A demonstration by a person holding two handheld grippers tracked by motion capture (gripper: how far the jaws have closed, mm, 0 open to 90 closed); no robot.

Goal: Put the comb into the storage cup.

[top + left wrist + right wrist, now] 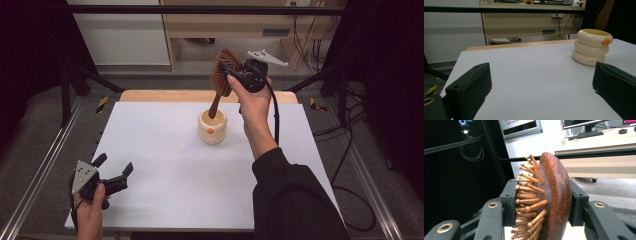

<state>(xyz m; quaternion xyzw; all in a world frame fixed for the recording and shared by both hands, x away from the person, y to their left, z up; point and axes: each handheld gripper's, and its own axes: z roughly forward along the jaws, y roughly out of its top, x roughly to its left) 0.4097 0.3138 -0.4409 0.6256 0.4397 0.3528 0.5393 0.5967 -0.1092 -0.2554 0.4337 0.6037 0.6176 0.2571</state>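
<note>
Right gripper [544, 202] clamping wooden hairbrush [220, 75] over cream holder [212, 127], small print unreadable, left gripper [114, 170] open

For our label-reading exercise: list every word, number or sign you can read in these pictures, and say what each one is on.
Cream holder, lowest ring: a line of small reddish print, beginning perhaps "THE", too small to read further.
Cream holder, top ring: an orange duck figure, no words.
Framed board behind the brush: red lettering, cut off and blurred, unreadable.
Nothing else is legible.
</note>
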